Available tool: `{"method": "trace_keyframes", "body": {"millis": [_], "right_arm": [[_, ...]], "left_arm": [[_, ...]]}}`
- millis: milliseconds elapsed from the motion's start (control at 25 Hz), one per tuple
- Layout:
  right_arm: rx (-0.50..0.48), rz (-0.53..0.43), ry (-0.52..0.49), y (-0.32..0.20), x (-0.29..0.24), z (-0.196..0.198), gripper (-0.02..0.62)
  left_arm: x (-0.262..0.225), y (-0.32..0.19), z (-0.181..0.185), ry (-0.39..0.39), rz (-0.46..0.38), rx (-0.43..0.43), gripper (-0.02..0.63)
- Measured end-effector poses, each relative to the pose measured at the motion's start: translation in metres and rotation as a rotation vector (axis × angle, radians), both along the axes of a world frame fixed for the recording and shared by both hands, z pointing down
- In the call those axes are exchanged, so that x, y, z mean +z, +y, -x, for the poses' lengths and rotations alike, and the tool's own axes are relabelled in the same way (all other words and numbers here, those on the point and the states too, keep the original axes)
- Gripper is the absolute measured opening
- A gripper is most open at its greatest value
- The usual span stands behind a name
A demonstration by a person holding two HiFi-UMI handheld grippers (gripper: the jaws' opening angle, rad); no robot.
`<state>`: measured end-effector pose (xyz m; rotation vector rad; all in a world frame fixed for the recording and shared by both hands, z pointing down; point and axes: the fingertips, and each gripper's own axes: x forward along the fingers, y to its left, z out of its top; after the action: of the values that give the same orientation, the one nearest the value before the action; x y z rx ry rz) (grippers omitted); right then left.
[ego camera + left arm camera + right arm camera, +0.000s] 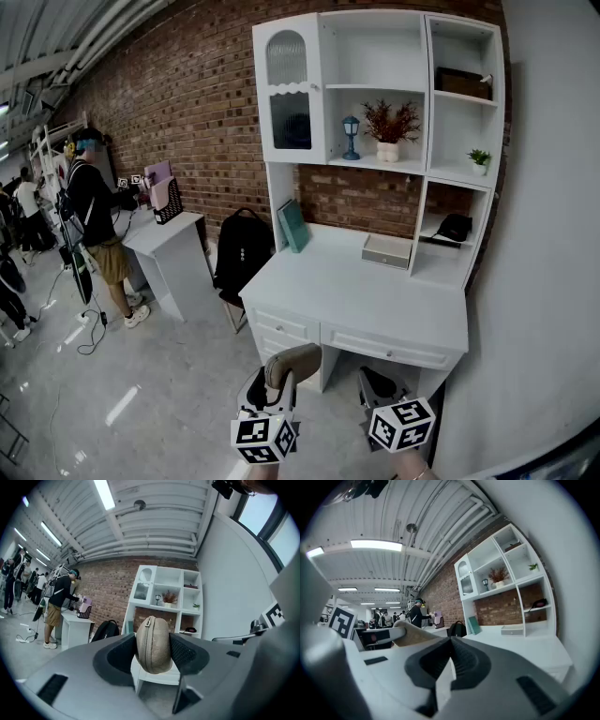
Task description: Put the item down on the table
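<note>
Setting: brick-walled room, white desk (375, 300) with a shelf unit on top.
Left gripper (153, 654): jaws clamped on a tan zippered pouch (152, 639), zip facing the camera.
Pouch position: held clear of the desk, in front of its drawers.
Right gripper (449, 656): jaws pressed together, nothing between them.

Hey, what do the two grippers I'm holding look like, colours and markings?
Both are light grey moulded plastic. The left gripper and the right gripper have dark ribbed pads inside their jaws and dark rectangular slots on the shell. Each carries a white cube printed with black square markers.
</note>
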<state>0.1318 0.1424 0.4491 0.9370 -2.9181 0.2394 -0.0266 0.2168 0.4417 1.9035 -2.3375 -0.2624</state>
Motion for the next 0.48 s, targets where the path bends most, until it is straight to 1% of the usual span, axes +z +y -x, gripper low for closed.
{"method": "trace_keyframes", "body": {"millis": [120, 240, 480], "right_arm": [[-0.005, 0.003, 0.007, 0.008, 0.001, 0.004, -0.006], [0.002, -0.002, -0.005, 0.007, -0.004, 0.008, -0.006], [0.006, 0.008, -0.018, 0.01, -0.004, 0.006, -0.005]], "left_arm": [[-0.004, 0.004, -0.002, -0.022, 0.012, 0.017, 0.227], [-0.011, 0.003, -0.002, -0.04, 0.005, 0.026, 0.227], [-0.011, 0.001, -0.007, -0.041, 0.005, 0.04, 0.227]]}}
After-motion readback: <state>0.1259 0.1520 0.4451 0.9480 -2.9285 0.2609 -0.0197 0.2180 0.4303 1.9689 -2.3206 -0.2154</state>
